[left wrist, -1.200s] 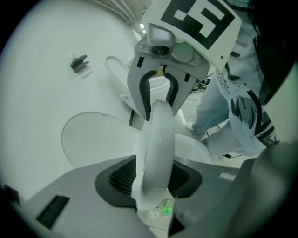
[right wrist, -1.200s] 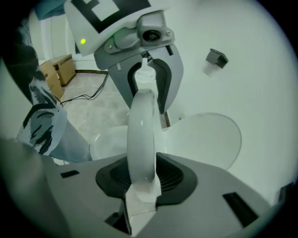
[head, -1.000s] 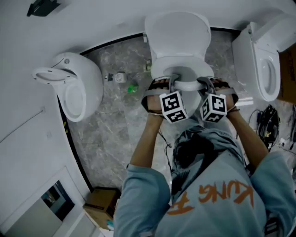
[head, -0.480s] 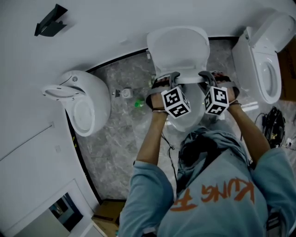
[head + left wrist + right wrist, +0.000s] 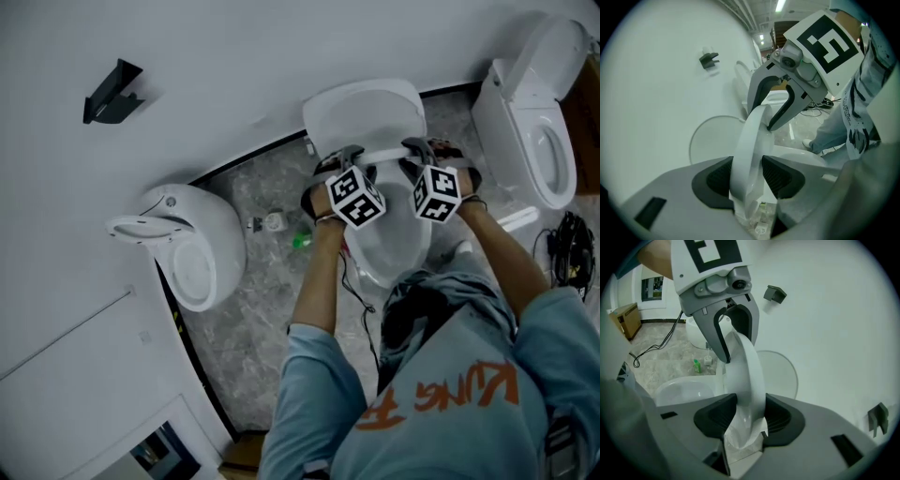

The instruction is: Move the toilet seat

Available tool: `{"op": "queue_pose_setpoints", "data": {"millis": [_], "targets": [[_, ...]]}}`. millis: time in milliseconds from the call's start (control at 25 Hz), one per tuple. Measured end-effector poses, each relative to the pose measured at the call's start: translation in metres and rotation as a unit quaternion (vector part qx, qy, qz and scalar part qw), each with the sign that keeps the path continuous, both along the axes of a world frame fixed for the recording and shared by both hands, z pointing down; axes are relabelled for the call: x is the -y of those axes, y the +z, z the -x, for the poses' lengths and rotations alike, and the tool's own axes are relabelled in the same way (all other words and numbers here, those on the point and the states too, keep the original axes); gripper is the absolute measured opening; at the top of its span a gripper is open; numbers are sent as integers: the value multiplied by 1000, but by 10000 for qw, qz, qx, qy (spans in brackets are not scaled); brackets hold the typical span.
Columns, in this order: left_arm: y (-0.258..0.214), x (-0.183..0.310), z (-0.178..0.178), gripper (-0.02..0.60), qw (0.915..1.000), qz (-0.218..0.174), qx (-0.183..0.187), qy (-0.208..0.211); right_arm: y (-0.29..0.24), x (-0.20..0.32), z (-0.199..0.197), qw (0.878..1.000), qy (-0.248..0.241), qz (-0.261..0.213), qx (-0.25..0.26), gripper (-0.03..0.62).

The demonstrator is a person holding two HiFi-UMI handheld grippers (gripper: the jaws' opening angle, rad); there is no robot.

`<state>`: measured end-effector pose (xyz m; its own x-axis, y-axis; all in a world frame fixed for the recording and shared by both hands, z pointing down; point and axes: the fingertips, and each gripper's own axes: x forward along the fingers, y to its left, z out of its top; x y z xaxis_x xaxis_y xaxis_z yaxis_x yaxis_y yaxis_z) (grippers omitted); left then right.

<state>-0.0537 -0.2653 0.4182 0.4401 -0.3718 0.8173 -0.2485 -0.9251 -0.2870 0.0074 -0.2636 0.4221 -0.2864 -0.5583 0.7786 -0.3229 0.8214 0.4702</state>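
A white toilet stands against the curved wall with its lid (image 5: 364,108) up. The toilet seat (image 5: 384,155) is a white ring, lifted off the bowl (image 5: 389,239) and close to the lid. My left gripper (image 5: 347,157) holds the ring's front left, my right gripper (image 5: 417,153) its front right. In the left gripper view the seat (image 5: 751,140) runs upright between the pads of the left gripper (image 5: 749,176), which touch it. In the right gripper view the seat (image 5: 747,376) fills the gap of the right gripper (image 5: 750,416); those jaws are opening, still against the ring.
A second white toilet (image 5: 192,248) stands on the left and a third (image 5: 534,131) on the right. A green bottle (image 5: 302,241) and a small fitting lie on the marble floor. Cables (image 5: 572,248) trail at the right. A black bracket (image 5: 112,89) sticks out of the wall.
Both grippers have carried the seat up from near the bowl towards the raised lid. The bowl now shows open below them.
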Motion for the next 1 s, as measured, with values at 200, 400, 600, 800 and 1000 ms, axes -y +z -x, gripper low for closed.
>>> {"op": "queue_pose_setpoints", "data": {"millis": [200,400,600,800,1000], "targets": [[-2,31,-3,184,9994,351,-31,-29,0,29,-3,9995,-76,170,241,167],[-1,55,-3,184,9985,513,-162,51,1,54,-4,9984,-13,459,318,167],[3,78,-3,186,9971,731,-199,54,6,76,-5,9966,72,744,340,169],[7,96,-2,189,9956,895,-285,54,8,93,-6,9958,186,767,474,175],[9,114,-4,193,9951,895,-407,30,11,111,-8,9950,282,780,564,179]]}}
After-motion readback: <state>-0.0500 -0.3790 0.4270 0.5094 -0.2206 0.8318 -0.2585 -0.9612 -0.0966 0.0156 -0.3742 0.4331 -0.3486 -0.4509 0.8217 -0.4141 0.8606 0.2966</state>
